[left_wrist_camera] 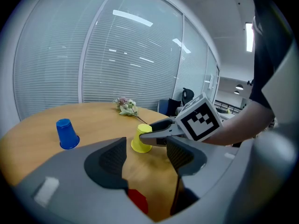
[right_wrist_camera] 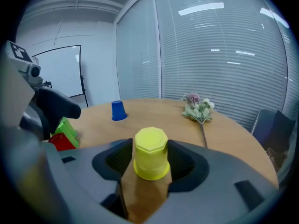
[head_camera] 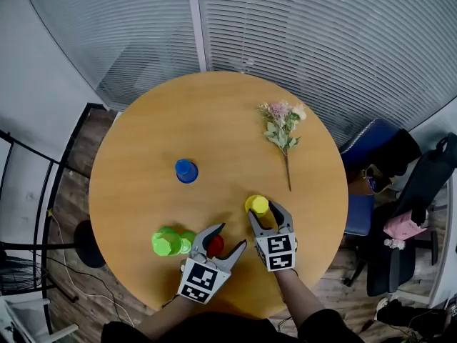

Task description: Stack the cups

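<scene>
The right gripper (right_wrist_camera: 150, 158) pinches the inverted yellow cup (right_wrist_camera: 150, 146), which stands on the table (head_camera: 214, 134) at its near right. The left gripper (left_wrist_camera: 145, 157) is spread, with 1 red cup (left_wrist_camera: 138, 200) low between its jaws. The yellow cup is probably light, thin and crushable, so grip it gently at mid-wall.

I'm in an office meeting room: glass partition walls (head_camera: 321, 41) hung with slatted blinds curve round my round wooden table (head_camera: 143, 163), a blue office chair (head_camera: 371, 145) beside it, a whiteboard (right_wrist_camera: 58, 71) beyond.

A flower sprig (head_camera: 283, 131) lies on the round table (head_camera: 143, 191).
</scene>
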The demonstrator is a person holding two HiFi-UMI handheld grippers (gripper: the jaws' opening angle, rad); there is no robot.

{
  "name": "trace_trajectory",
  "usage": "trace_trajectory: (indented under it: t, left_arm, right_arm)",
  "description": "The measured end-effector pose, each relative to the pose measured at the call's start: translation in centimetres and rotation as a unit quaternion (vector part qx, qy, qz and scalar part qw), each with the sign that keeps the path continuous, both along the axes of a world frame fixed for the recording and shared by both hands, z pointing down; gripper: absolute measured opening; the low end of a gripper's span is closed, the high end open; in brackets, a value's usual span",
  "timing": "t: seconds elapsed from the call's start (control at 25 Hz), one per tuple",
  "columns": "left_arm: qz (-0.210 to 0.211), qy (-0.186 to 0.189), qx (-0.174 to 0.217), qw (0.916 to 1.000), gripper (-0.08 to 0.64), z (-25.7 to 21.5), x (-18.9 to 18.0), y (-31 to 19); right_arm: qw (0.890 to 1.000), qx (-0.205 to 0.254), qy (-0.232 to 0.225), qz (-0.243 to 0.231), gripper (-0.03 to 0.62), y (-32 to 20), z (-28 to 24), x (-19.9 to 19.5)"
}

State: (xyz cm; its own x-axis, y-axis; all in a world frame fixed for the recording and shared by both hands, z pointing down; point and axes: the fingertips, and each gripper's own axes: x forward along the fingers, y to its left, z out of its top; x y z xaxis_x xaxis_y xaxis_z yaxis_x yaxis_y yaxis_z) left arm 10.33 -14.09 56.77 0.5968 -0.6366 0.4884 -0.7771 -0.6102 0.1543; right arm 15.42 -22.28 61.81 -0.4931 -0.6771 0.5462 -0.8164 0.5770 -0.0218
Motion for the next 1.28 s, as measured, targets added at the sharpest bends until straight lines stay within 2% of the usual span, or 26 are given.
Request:
trace_trajectory:
  t: [0.16, 0.44, 0.68, 0.88, 1.28]
  left_arm:
    - [0.002, 0.007, 0.0, 1.0, 0.272, -0.2, -0.2, 0.1]
    - [0.003, 0.018, 0.017, 0.9997, 0.272, -1.7, -1.0, 1.4]
    - [-0.004, 0.027, 0.029, 0.9992, 0.272, -2.9, -2.8, 4.2]
    - [-0.026, 0.032, 0.031, 0.9987, 0.272, -3.3, -5.1, 6.4]
    - [-0.05, 0.037, 0.033, 0.9975, 0.272, -3.8, -9.0, 10.1]
  right_arm:
    - [1.0, 0.007, 0.008, -0.003, 0.221, 0.0, -0.3, -0.1]
    - [0.999, 0.021, -0.003, -0.026, 0.221, 2.3, -3.2, -1.9]
    - [0.998, 0.034, -0.022, -0.054, 0.221, 5.7, -6.2, -4.8]
    - [0.995, 0.043, -0.036, -0.077, 0.221, 8.3, -8.1, -7.4]
    - [0.991, 0.045, -0.036, -0.118, 0.221, 12.8, -9.3, -12.4]
